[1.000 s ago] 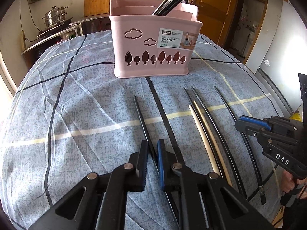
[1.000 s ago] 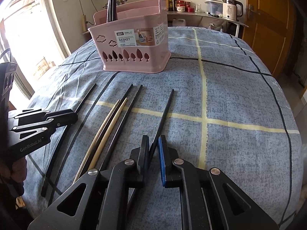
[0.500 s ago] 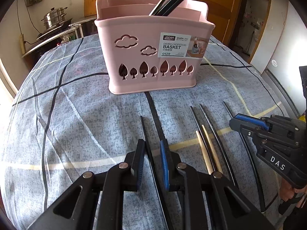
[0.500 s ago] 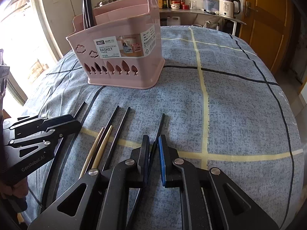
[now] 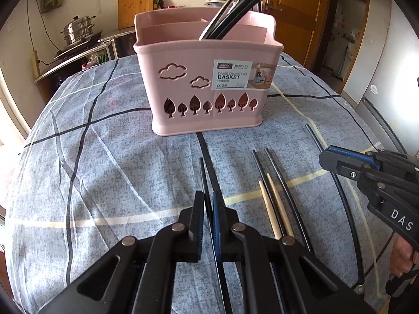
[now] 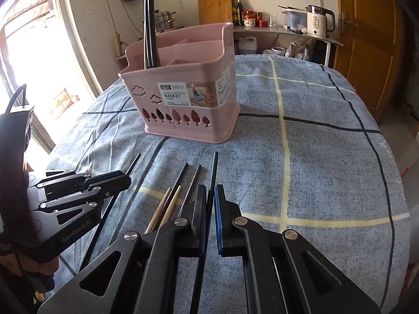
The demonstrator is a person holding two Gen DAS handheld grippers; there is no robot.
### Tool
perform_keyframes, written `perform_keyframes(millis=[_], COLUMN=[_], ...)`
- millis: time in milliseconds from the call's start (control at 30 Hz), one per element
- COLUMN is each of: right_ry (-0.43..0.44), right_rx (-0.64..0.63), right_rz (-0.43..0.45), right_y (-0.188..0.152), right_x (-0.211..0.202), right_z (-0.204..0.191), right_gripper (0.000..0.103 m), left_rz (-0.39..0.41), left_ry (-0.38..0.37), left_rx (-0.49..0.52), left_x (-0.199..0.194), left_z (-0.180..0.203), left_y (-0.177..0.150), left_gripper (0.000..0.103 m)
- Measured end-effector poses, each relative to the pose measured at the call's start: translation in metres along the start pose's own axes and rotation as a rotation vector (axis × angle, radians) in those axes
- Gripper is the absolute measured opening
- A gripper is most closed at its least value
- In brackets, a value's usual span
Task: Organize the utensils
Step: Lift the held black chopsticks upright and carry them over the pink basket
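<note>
Both hand-held grippers, left and right, each pinch one black chopstick off the table before the pink basket labelled "DIVIED CHOPSTICKS BASKET 0129".

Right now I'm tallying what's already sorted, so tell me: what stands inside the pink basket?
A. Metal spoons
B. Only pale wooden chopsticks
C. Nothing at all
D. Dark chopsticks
D: several dark chopsticks lean out of one compartment of the pink basket, while the two pale wooden chopsticks lie flat on the checked cloth in front of it.
</note>
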State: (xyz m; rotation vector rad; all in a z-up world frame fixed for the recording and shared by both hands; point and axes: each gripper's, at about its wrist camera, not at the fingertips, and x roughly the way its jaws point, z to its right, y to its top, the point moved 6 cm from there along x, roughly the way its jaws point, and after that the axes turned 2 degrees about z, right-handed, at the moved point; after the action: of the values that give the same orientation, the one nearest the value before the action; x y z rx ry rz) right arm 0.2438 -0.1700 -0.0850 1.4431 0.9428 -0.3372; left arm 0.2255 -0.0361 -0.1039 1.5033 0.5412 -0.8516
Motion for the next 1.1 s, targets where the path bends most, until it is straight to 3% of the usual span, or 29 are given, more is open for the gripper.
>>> perform_keyframes(millis=[267,800,1100], right_ry=[0.011,0.000,0.002], right_rx=[-0.028,-0.070,-0.065], right_rz=[0.093,0.301,0.322], right_y=[0.023,0.081,0.079], right_x=[-0.033,-0.102,-0.111], right_z=[-0.010,-0.016,-0.012], right_gripper=[0.005,0.005,0.005], left_rz=[0.092,0.354,0.359], left_ry=[-0.017,-0.044,-0.069], left_rx=[0.018,0.023,-0.002], left_x=[-0.040,-0.129,-0.131], left_z=[0.000,-0.018,-0.026], left_y=[0.020,0.089,0.086], left_gripper=[0.006,0.005,0.005])
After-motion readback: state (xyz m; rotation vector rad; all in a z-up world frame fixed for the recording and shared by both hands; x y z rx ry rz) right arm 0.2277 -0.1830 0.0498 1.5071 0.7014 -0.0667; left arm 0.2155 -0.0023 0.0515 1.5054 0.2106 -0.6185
